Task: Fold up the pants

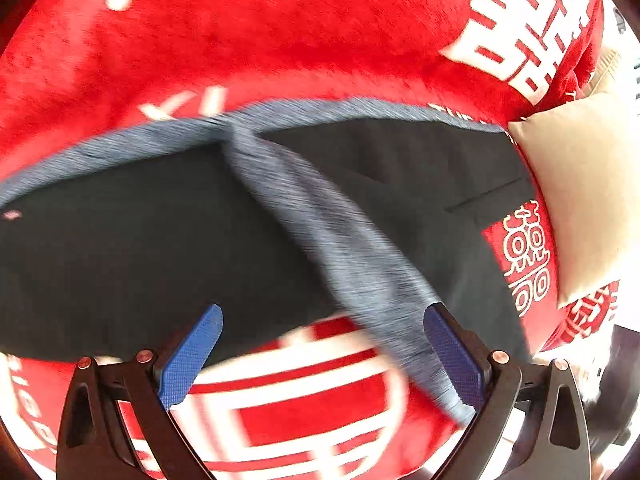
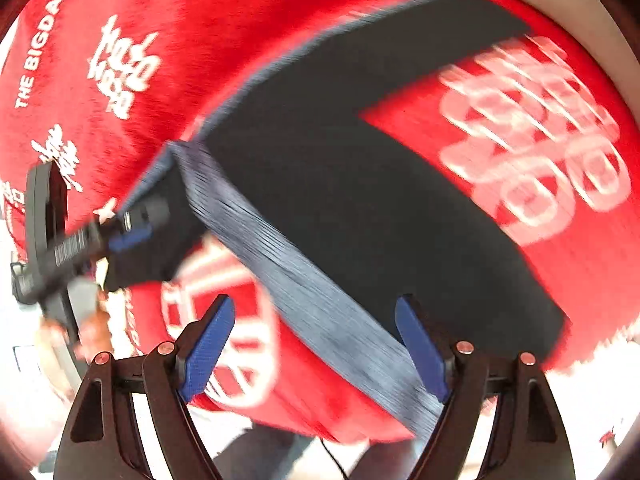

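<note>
The left gripper sits nearest the left wrist camera, its blue-padded jaws spread wide with nothing pressed between them. Its right pad lies just beside a grey-blue band of the pants, but the picture is too blurred to tell whether pad and cloth touch. The pants are dark, almost black, with a grey-blue heathered waistband that runs along their far edge and folds diagonally across them toward the gripper. They lie spread on a red blanket printed with large white characters. A beige pillow rests at the right edge of the blanket, touching the pants' far right corner.

In the right wrist view the right gripper likewise stands with its jaws well apart and holds nothing; the grey-blue strip passes beneath and between its pads toward the lower right, and no pad closes on it. From here the pants show as two dark legs forking in a V over the red blanket, one leg reaching to the upper right, the other to the lower right. At the left of this view the left gripper hangs over the waist end of the pants, with part of a hand below it. Both views are smeared
</note>
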A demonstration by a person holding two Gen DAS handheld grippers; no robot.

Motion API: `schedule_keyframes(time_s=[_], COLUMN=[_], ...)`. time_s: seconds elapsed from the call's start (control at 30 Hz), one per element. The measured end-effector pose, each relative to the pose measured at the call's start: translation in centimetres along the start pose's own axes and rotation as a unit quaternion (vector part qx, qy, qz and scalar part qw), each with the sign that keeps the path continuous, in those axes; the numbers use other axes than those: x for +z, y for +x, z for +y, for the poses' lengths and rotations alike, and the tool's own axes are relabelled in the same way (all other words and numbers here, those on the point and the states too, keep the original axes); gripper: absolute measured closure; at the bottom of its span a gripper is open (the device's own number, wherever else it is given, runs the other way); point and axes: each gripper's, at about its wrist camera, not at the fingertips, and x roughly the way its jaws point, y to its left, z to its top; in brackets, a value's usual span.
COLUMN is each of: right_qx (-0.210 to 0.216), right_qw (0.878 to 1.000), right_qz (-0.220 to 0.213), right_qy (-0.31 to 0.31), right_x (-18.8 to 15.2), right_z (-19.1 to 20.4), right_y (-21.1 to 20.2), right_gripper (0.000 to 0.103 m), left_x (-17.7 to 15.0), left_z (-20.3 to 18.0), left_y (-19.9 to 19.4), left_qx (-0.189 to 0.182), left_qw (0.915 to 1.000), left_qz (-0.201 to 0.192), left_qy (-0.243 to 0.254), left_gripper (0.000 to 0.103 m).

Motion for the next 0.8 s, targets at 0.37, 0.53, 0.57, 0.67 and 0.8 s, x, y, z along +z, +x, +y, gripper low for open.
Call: schedule_keyframes(time_s=[0.37, 0.53, 0.57, 0.67, 0.8], right_qx=[0.044, 0.070, 0.078, 0.079, 0.090], right_qw=[0.997, 0.994, 0.993, 0.993, 0.988], right_qz=[0.047, 0.042, 0.040, 0.030, 0.017], right_qy=[0.050, 0.071, 0.076, 0.084, 0.125], right_x=[-6.4, -7.9, -8.2, -8.8, -8.8], right_z=[-7.7, -7.2, -7.1, -6.6, -7.2], right_y=[1.8, 2.5, 2.7, 2.9, 2.5], right_gripper=[0.027, 0.032, 0.034, 0.053, 0.098], left_x=[1.0, 1.3, 1.2, 1.4, 1.9], left_z=[-2.3, -3.3, -3.4, -3.4, -3.4], left_y=[3.6, 4.2, 4.2, 4.3, 4.3], left_qx=[0.016, 0.009, 0.006, 0.012, 0.023], left_qw=[0.9993, 0.9999, 0.9999, 0.9998, 0.9995], left_qz=[0.008, 0.012, 0.011, 0.010, 0.010], left_qy=[-0.033, -0.005, -0.001, 0.010, 0.020], left_gripper=[0.002, 0.002, 0.002, 0.015, 0.047])
